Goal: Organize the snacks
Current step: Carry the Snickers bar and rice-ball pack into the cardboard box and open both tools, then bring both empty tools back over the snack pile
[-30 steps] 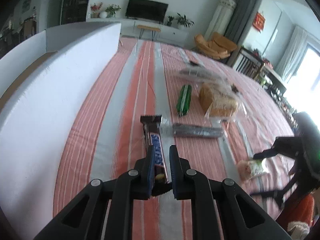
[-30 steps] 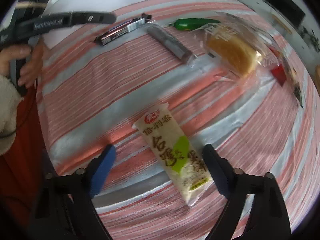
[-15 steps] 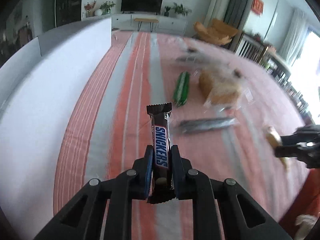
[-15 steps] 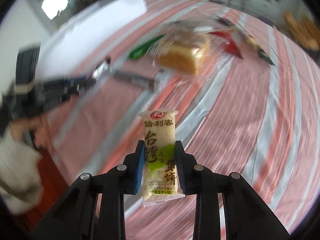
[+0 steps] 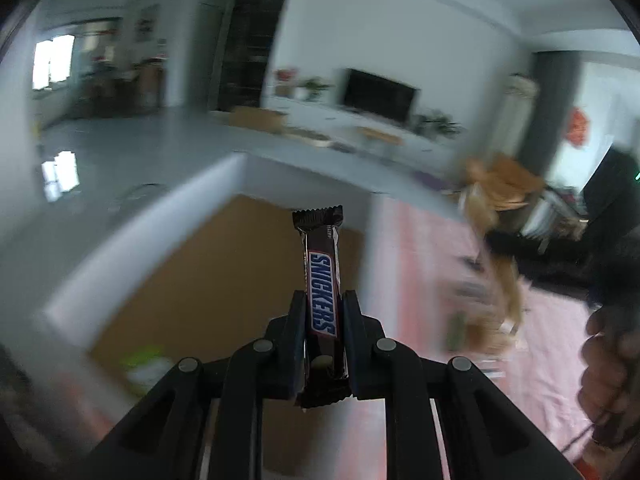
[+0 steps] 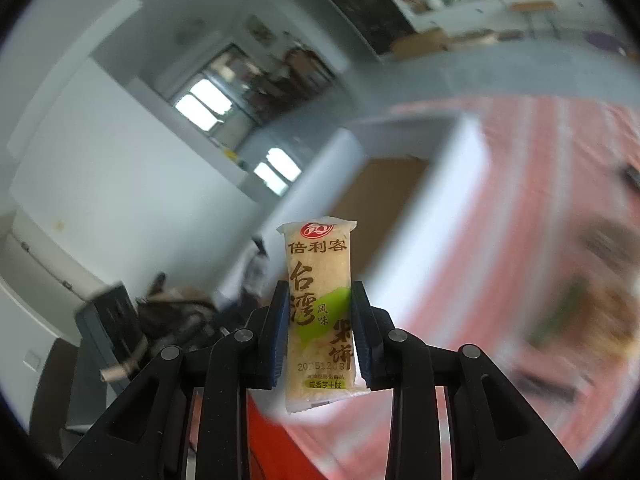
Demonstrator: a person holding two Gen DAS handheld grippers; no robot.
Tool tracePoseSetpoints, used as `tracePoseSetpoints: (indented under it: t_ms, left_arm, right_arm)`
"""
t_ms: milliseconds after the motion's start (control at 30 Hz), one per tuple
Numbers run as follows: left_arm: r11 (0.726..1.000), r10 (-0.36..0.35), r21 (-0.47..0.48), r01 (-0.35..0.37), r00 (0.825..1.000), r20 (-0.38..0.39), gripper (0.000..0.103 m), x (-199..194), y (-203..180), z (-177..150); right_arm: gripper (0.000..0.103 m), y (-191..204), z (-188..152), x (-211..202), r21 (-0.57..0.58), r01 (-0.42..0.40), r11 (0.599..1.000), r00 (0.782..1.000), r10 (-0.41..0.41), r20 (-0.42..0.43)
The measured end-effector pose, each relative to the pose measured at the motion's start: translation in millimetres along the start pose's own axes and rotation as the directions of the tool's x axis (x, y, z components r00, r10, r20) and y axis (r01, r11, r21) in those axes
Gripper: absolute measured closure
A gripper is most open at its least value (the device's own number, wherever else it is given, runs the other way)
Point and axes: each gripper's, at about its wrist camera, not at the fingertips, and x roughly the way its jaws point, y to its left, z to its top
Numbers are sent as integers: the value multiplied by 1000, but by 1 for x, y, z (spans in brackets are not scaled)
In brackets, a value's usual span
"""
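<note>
We've got the left tool clamped tight on a Snickers bar, which sticks straight out past the fingertips with its crimped end furthest from us. Just beyond and below that tool sits the open white box, brown cardboard inside, with something blurry and green-white in its near corner, can't tell what.

The right tool has a rice cracker packet between its pads, upright, red logo at the far end; the pads press both sides of it while the jaws ease open a touch. The same box lies ahead of this tool, slightly right. Off to the right is the striped surface with a few blurry snacks on it.
</note>
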Motion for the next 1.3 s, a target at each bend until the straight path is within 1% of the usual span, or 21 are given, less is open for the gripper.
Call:
tracePoseSetpoints:
  t_ms: [33, 67, 100, 133, 167, 233, 300, 333, 400, 433, 467, 500, 567, 633, 667, 700, 733, 833, 967, 1067, 1300]
  left_arm:
    - [998, 55, -13, -56, 998, -17, 83, 2, 13, -1]
    - [996, 83, -29, -84, 996, -27, 73, 3, 22, -3]
    - [994, 98, -52, -100, 994, -38, 66, 3, 30, -7]
    - [993, 95, -65, -98, 995, -41, 50, 1, 33, -10]
    - [993, 89, -78, -92, 995, -32, 38, -3, 34, -16]
    - [996, 63, -67, -63, 998, -6, 26, -10, 19, -26]
    - [999, 2, -36, -2, 1000, 4, 25, -13, -5, -30]
    - [999, -40, -14, 40, 999, 5, 24, -15, -19, -32]
    - [989, -138, 60, 138, 990, -3, 18, -14, -63, -40]
    - [979, -176, 103, 176, 984, -14, 12, -10, -87, -43]
    - [965, -210, 153, 212, 977, -30, 5, -5, -112, -51]
    - [951, -234, 196, 239, 971, -50, 4, 2, -133, -58]
    - [928, -251, 257, 270, 962, -105, 4, 25, -169, -76]
    - [914, -256, 287, 288, 956, -142, 4, 49, -193, -96]
    - [908, -256, 301, 292, 954, -155, 4, 61, -201, -104]
    - [905, -248, 311, 289, 954, -167, 4, 74, -206, -111]
    - [903, -235, 322, 283, 955, -179, 4, 88, -209, -114]
    - [903, -184, 349, 249, 960, -210, 4, 126, -209, -119]
    - [928, -130, 311, 208, 959, -252, 4, 171, -200, -116]
    - [949, -137, 231, 212, 943, -303, 4, 196, -191, -122]
    - [959, -157, 182, 216, 944, -291, 4, 200, -180, -119]
  right_arm:
    - [43, 7, 3, 15, 16, 0, 1000, 1000, 0, -9]
    - [26, 7, 4, 20, 31, -3, 1000, 1000, 3, -11]
    - [26, 8, 1, 21, 42, -4, 999, 1000, 4, -2]
    - [27, 4, -4, 19, 52, -15, 999, 1000, 15, -4]
    - [27, 0, -11, 16, 31, 12, 999, 1000, -12, -2]
    - [27, -17, -26, 0, -26, 124, 992, 992, -124, 18]
    - [27, -50, -54, -25, -86, 307, 948, 951, -303, 61]
    - [27, -72, -71, -38, -109, 414, 904, 910, -406, 87]
    - [27, -121, -111, -70, -106, 626, 772, 779, -616, 116]
    - [27, -153, -134, -91, -76, 715, 695, 699, -708, 97]
    - [27, -175, -149, -106, -49, 759, 650, 651, -755, 70]
    - [27, -199, -164, -125, -12, 801, 599, 599, -800, 34]
    - [27, -233, -182, -158, 60, 849, 526, 527, -850, -9]
    - [25, -252, -193, -193, 136, 853, 504, 508, -861, 6]
    - [25, -261, -195, -205, 159, 873, 461, 467, -884, 6]
    - [25, -270, -195, -211, 164, 888, 430, 437, -900, -2]
    - [24, -275, -194, -214, 169, 888, 428, 434, -901, 4]
    - [21, -290, -191, -227, 233, 854, 466, 480, -877, -4]
    - [13, -291, -189, -226, 233, 854, 465, 481, -877, -12]
    - [12, -281, -181, -222, 237, 848, 474, 490, -872, -10]
    - [10, -281, -185, -218, 235, 846, 479, 494, -869, -9]
